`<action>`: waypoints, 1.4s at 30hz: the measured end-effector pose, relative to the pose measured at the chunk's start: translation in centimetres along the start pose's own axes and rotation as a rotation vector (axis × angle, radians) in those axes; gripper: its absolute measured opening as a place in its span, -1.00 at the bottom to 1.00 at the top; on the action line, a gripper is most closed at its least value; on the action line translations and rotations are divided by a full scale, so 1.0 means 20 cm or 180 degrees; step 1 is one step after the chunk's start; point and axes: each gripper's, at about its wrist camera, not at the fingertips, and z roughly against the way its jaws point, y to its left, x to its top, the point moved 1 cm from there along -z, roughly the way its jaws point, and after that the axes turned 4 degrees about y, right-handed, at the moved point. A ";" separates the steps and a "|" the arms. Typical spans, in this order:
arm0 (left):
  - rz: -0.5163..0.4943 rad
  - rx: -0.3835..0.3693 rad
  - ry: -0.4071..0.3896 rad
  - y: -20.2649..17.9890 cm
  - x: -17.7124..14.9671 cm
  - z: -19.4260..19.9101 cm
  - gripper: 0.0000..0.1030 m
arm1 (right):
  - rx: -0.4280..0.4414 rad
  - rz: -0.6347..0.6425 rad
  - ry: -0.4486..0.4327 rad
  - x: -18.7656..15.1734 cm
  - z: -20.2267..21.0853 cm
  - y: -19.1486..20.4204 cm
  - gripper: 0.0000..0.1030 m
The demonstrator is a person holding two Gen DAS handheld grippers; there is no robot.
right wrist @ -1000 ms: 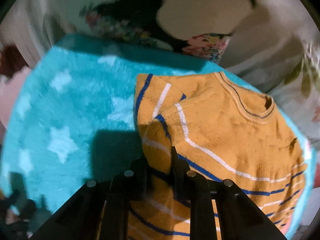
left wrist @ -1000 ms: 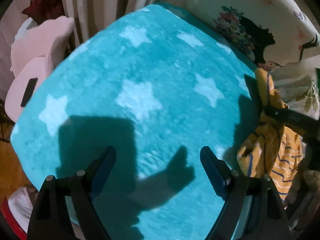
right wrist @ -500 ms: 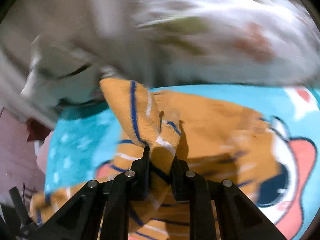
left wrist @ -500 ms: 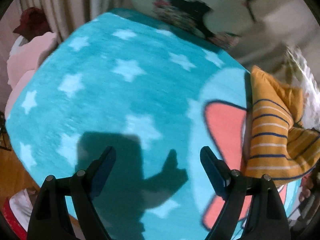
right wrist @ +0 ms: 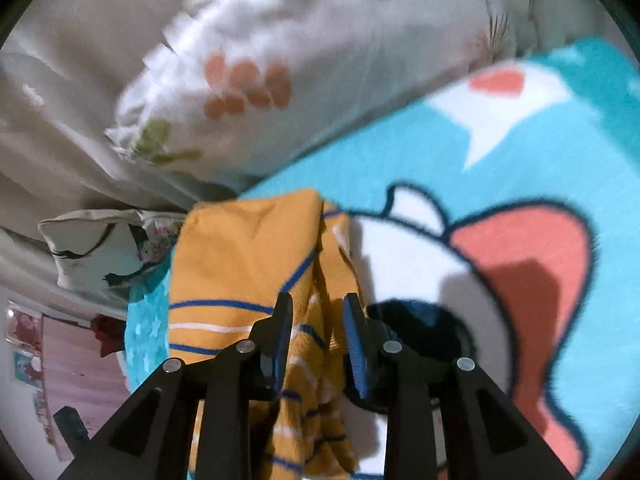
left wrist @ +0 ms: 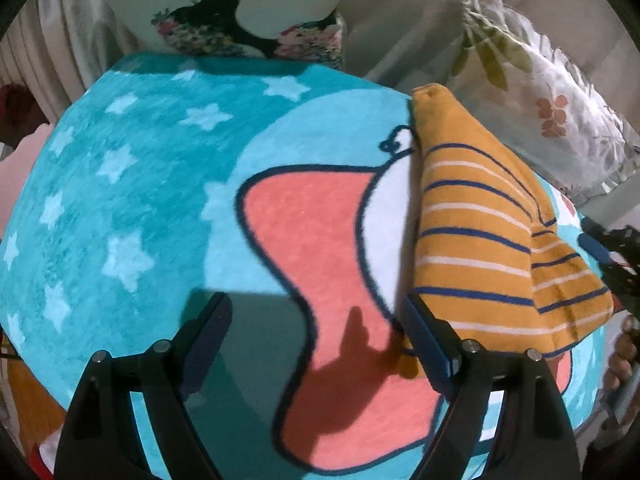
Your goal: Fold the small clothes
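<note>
Black-framed, blue-padded left tongs stand wide apart with nothing between them, hovering over the blanket, their shadow falling on the teal pile and on the pink patch of the cartoon print just ahead. Their right finger sits just beside the near edge of the sweater, though whether it touches the cloth cannot be told. That sweater, mustard with thin blue and white stripes, lies in a folded heap on the right side of the blanket in the left wrist view, its plain upper end pointing away toward the far edge, its striped lower end bunched near the right tongs' black frame at the picture's right border. Right tongs are nearly closed, a bunched fold of the sweater running between the blue pads; the pads appear to clasp it, but a narrow gap shows beside the cloth, so a firm grip cannot be told for sure. From that view the sweater spreads away to the left and forward, lying on the white and pink cartoon face printed on the blanket, beside the face's black nose. Beyond the blanket's far edge rest a white pillow with orange flowers and green leaves and a cushion with a dark floral print. Pale curtains hang at the left behind the bed.
</note>
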 end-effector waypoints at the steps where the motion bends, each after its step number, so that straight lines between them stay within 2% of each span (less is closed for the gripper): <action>1: 0.0002 0.0005 -0.0005 -0.02 0.00 0.00 0.65 | 0.0036 0.0085 -0.0031 -0.01 0.05 0.04 -0.42; 6: 0.0062 0.0019 -0.0013 -0.03 0.00 -0.01 0.65 | 0.0274 0.0533 -0.0028 -0.12 0.14 0.26 -0.42; 9: 0.0099 0.0016 -0.0012 -0.01 0.01 -0.01 0.65 | 0.0436 0.0824 0.0195 -0.25 0.09 0.33 -0.42; 10: 0.0111 0.0009 -0.0020 -0.01 0.01 -0.01 0.65 | 0.0381 0.0887 0.0297 -0.29 0.05 0.32 -0.43; 13: 0.0123 -0.0022 -0.0061 0.00 0.01 0.00 0.65 | -0.0294 0.0791 0.0427 -0.36 -0.12 0.16 -0.43; 14: 0.0119 -0.0027 -0.0071 0.00 0.01 0.00 0.65 | -0.0354 0.0700 0.0475 -0.37 -0.16 0.09 -0.28; 17: 0.0080 0.0025 -0.0112 -0.02 0.00 0.00 0.65 | 0.0002 0.0260 0.0538 -0.37 -0.18 -0.07 -0.26; 20: 0.0062 0.0021 -0.0167 -0.03 0.01 0.02 0.65 | -0.0053 0.0382 0.0513 -0.36 -0.13 -0.03 -0.17; 25: -0.0069 0.0135 -0.0242 -0.07 0.01 0.05 0.65 | -0.0120 0.0361 0.0338 -0.27 -0.03 -0.02 -0.16; 27: -0.0149 0.0201 -0.0320 -0.10 0.01 0.08 0.65 | -0.0166 0.0355 0.0273 -0.26 0.01 -0.02 -0.07; 28: -0.0192 0.0182 -0.0354 -0.11 0.01 0.09 0.65 | -0.0165 0.0344 0.0252 -0.25 0.01 -0.02 0.07; 29: -0.0235 0.0137 -0.0365 -0.13 0.02 0.09 0.65 | -0.0155 0.0334 0.0251 -0.25 0.01 -0.03 0.18; 31: -0.0351 -0.0025 -0.0269 -0.16 0.06 0.05 0.70 | -0.0104 0.0294 0.0280 -0.24 -0.03 -0.04 0.23; 34: -0.0449 -0.0298 -0.0155 -0.19 0.14 -0.05 0.70 | 0.0036 0.0160 0.0380 -0.20 -0.08 -0.10 0.23; 37: -0.0481 -0.0468 -0.0073 -0.20 0.22 -0.18 0.70 | 0.0143 0.0030 0.0365 -0.15 -0.14 -0.15 0.23; 42: -0.0246 -0.1219 0.0211 -0.18 0.37 -0.40 0.75 | 0.0397 -0.0028 0.0382 -0.10 -0.22 -0.16 0.29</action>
